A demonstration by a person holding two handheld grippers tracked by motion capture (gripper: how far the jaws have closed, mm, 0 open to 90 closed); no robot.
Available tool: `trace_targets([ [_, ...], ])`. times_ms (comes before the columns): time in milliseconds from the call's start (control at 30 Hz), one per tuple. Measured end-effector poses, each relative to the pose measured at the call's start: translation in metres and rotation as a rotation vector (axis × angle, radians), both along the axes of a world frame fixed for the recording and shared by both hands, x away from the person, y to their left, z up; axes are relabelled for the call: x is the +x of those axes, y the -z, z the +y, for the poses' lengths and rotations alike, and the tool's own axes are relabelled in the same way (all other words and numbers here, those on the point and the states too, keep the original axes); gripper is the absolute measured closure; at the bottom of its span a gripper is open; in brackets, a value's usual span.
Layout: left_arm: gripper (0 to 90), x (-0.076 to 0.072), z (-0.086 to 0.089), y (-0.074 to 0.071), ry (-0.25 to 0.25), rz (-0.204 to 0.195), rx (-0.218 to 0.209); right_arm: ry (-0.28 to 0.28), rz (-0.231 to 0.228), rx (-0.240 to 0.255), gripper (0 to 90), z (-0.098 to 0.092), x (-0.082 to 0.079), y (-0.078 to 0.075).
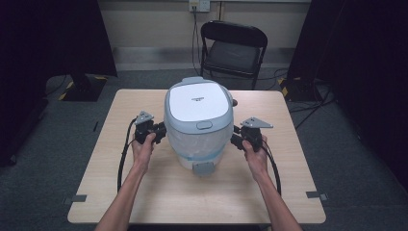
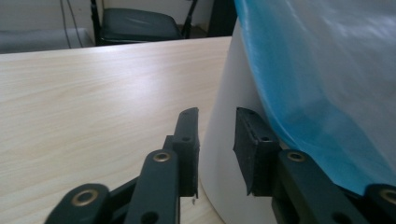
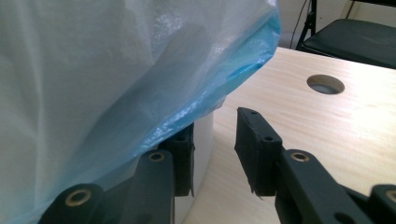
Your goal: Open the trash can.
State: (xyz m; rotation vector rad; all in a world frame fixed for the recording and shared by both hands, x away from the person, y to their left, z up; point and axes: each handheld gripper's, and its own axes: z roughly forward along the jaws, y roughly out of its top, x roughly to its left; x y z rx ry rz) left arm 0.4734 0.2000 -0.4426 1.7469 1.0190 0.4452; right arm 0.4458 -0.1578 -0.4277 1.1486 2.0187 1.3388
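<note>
A white lidded bin (image 1: 198,103) lined with a pale blue plastic bag (image 1: 199,144) stands mid-table. My left gripper (image 1: 159,131) sits at its left side, held by a hand. In the left gripper view the left gripper (image 2: 217,126) is open, its jaws apart against the white bin wall (image 2: 224,154), with the bag (image 2: 327,84) hanging just to the right. My right gripper (image 1: 236,138) is at the bin's right side. The right gripper (image 3: 215,135) is open too. One finger is tucked under the bag's (image 3: 116,70) hanging edge beside the bin wall (image 3: 203,135); the other finger (image 3: 256,144) stands free over the table.
The light wooden table (image 1: 144,192) has a round cable hole (image 3: 325,84) behind the bin on the right. A black folding chair (image 1: 233,48) stands beyond the far edge. Dark curtains flank the room. Tape marks (image 1: 77,198) lie near the front corners.
</note>
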Motion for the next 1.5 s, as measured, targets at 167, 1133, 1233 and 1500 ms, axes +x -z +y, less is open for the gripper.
trace_targets([
  [167,77.8,-0.005,-0.009,-0.005,0.036,-0.001,0.054,-0.002,-0.003,-0.010,72.4,-0.004,-0.014,-0.001],
  [1133,59.9,-0.033,-0.027,-0.005,0.140,-0.007,0.093,0.111,-0.014,-0.069,69.3,-0.021,0.008,0.009],
  [1233,64.5,-0.037,-0.027,-0.005,0.135,-0.006,0.096,0.099,-0.019,-0.072,73.5,-0.019,0.005,0.008],
  [1500,65.9,-0.060,-0.023,-0.006,0.163,-0.023,0.118,0.055,-0.008,-0.025,73.0,-0.023,-0.028,0.004],
])
